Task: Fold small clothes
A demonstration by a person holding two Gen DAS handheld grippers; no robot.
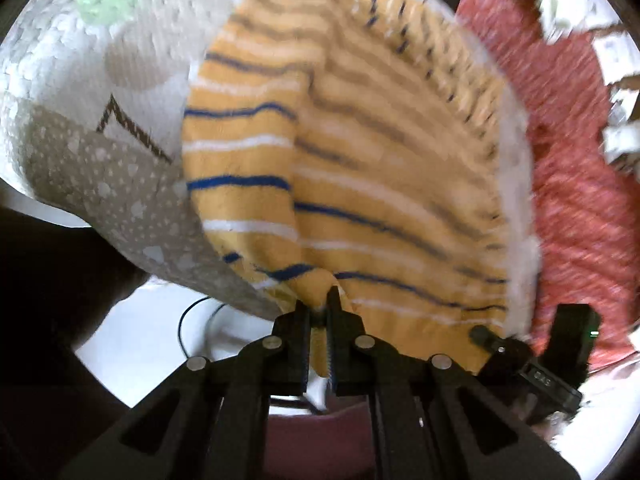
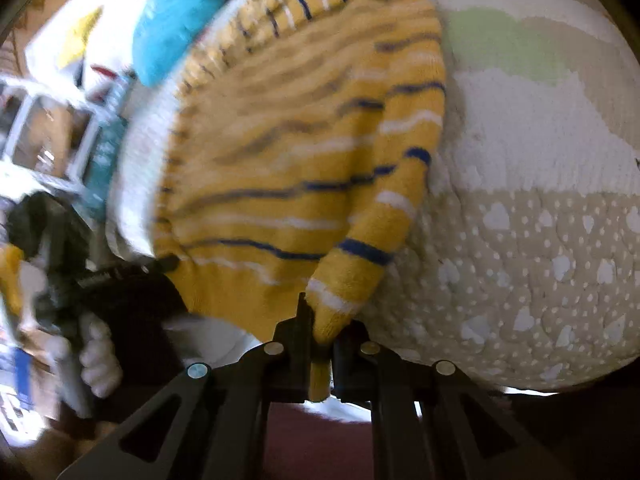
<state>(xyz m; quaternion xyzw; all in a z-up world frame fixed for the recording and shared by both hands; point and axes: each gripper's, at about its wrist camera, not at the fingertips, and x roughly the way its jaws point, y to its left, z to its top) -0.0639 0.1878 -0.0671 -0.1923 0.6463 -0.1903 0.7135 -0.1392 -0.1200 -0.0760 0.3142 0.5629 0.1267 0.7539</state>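
Observation:
A small yellow knit sweater [image 1: 360,168] with blue and white stripes lies over a pale quilted blanket [image 1: 92,92]. My left gripper [image 1: 319,308] is shut on its near hem edge. My right gripper [image 2: 320,328] is shut on the cuff of a sleeve [image 2: 384,216] of the same sweater [image 2: 280,152], which runs down its right side. The left gripper [image 2: 120,280], in a white-gloved hand, shows at the sweater's lower left in the right wrist view. The right gripper [image 1: 536,360] shows at lower right in the left wrist view.
The blanket [image 2: 540,200] has beige, white and green patches with heart dots. A red-pink cloth [image 1: 580,184] lies to the right of the sweater. A blue plush thing [image 2: 176,20] and shelving [image 2: 52,128] are at the left. A black cable [image 1: 188,328] lies on white floor below.

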